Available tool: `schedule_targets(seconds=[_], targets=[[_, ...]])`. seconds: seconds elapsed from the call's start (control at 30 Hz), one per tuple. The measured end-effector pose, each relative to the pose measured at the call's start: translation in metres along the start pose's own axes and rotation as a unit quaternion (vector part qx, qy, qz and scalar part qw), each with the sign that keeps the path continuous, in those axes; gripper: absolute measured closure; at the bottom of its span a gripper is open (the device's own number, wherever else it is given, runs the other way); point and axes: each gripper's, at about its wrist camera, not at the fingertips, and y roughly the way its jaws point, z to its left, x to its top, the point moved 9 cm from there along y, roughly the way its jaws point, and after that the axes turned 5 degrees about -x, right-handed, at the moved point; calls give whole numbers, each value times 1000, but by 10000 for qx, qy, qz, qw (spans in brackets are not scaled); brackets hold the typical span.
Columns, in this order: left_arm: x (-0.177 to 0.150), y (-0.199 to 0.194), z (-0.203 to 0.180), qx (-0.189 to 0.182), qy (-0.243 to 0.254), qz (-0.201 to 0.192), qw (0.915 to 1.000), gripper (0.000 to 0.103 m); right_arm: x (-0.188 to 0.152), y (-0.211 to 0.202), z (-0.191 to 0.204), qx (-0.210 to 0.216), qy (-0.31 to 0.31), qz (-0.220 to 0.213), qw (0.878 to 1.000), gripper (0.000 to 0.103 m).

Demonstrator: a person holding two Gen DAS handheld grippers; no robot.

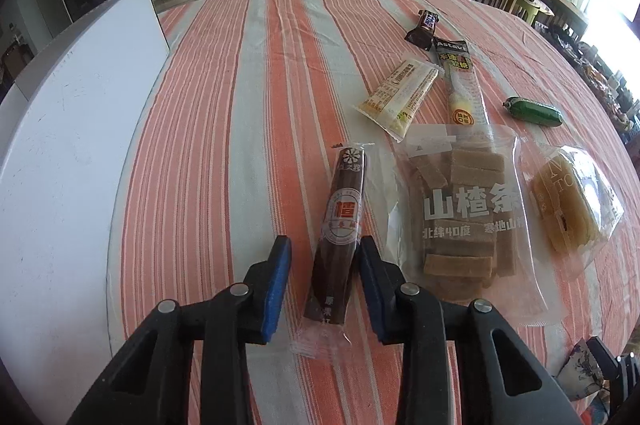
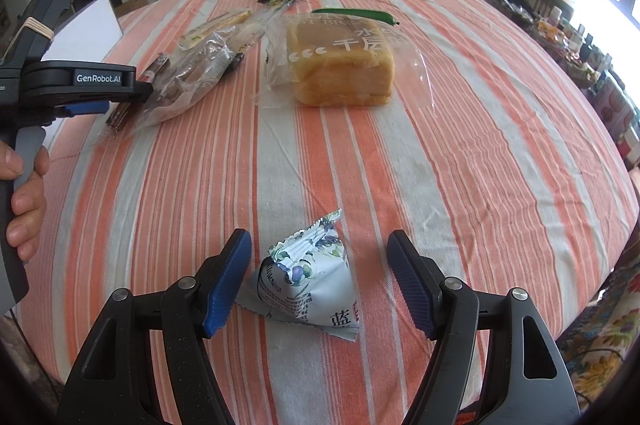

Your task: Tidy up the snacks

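A brown hawthorn roll (image 1: 340, 221) in a clear wrapper lies lengthwise on the striped tablecloth (image 1: 224, 129). My left gripper (image 1: 325, 245) is shut on the roll, with its blue pads on either side. In the right wrist view, the left gripper (image 2: 144, 85) is at the far left, held by a hand (image 2: 24, 185). My right gripper (image 2: 320, 241) stands open around a blue-and-white triangular packet (image 2: 308, 281). Its pads (image 2: 228, 285) are clear of the packet on both sides.
To the right of the roll lie a clear bag of hawthorn strips (image 1: 460, 217) and a wrapped bread loaf (image 2: 340, 65). Beyond them are a green sausage (image 1: 534, 111), a pale yellow pack (image 1: 400, 89), a long Astave stick (image 1: 460, 81) and a dark bar (image 1: 424, 27). A white board (image 1: 80, 145) lies at the left.
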Motion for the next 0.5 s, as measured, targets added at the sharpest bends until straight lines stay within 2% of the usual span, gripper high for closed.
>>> schedule_targets(seconds=[0.13, 0.23, 0.33, 0.37, 0.4, 0.43, 0.5], targets=[[-36, -19, 3, -105, 86, 108, 9998, 87, 0, 0, 0, 10, 9, -1, 10000, 29], [-78, -39, 2, -288, 221, 224, 9991, 87, 0, 0, -1, 16, 17, 1, 10000, 29], [-105, -54, -2, -542, 296, 301, 9976, 85, 0, -1, -1, 58, 56, 4, 10000, 28], [-109, -58, -3, -601, 293, 309, 9973, 81, 0, -1, -1, 89, 81, 6, 9999, 28], [-108, -61, -4, -655, 286, 300, 9970, 67, 0, -1, -1, 107, 107, 6, 9999, 28], [-104, -63, -4, -689, 288, 251, 9969, 47, 0, -1, -1, 115, 123, 6, 9999, 28], [-86, -70, -3, -554, 286, -40, 9980, 34, 0, -1, -1, 86, 107, 15, 9999, 28]])
